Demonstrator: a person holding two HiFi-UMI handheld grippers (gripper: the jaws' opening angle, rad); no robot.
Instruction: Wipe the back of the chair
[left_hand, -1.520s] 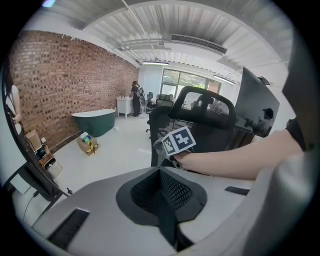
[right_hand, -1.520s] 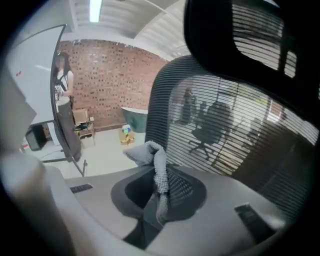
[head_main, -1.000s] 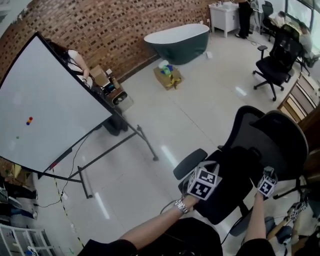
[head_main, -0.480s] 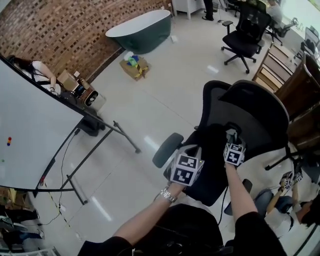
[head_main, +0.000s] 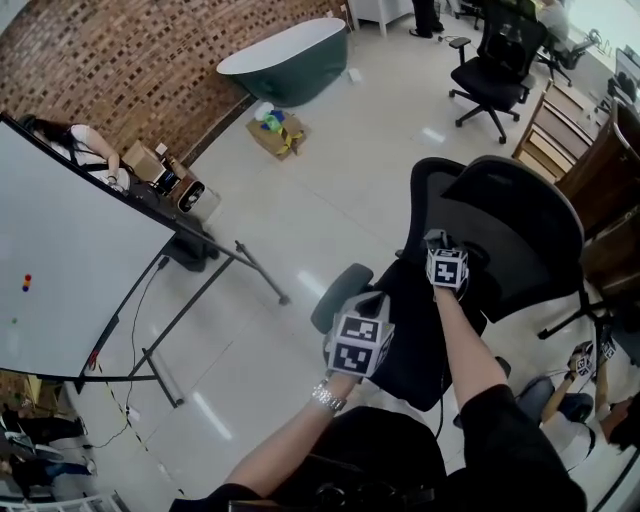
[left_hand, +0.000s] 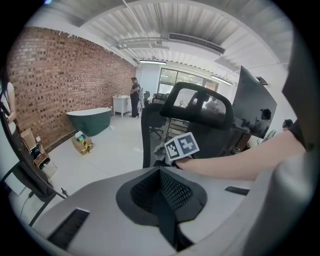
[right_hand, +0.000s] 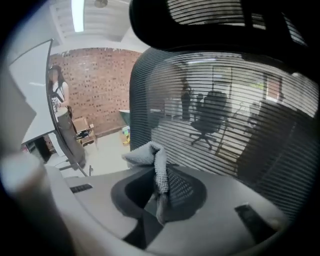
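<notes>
A black office chair with a mesh back (head_main: 520, 230) and a headrest (left_hand: 200, 102) stands at the right. My right gripper (head_main: 443, 258) is raised against the back's left side, shut on a grey cloth (right_hand: 152, 160). The cloth bunches up out of the jaws right in front of the mesh (right_hand: 225, 120). My left gripper (head_main: 358, 340) hangs lower, over the seat's front and short of the back, shut with nothing in it (left_hand: 161, 172). In the left gripper view, the right gripper's marker cube (left_hand: 181, 146) and the cloth (left_hand: 160, 149) are in front of the back.
A whiteboard on a wheeled stand (head_main: 70, 250) fills the left, with a person (head_main: 75, 145) behind it. A green bathtub (head_main: 285, 60) and a cardboard box (head_main: 275, 130) lie beyond. A second office chair (head_main: 495, 65) and wooden furniture (head_main: 590, 130) are far right; another person (head_main: 570, 400) is low at the right.
My right gripper with the cloth has moved up and left along the chair's back. The left gripper has stayed low by the seat. The head view has swung a little.
</notes>
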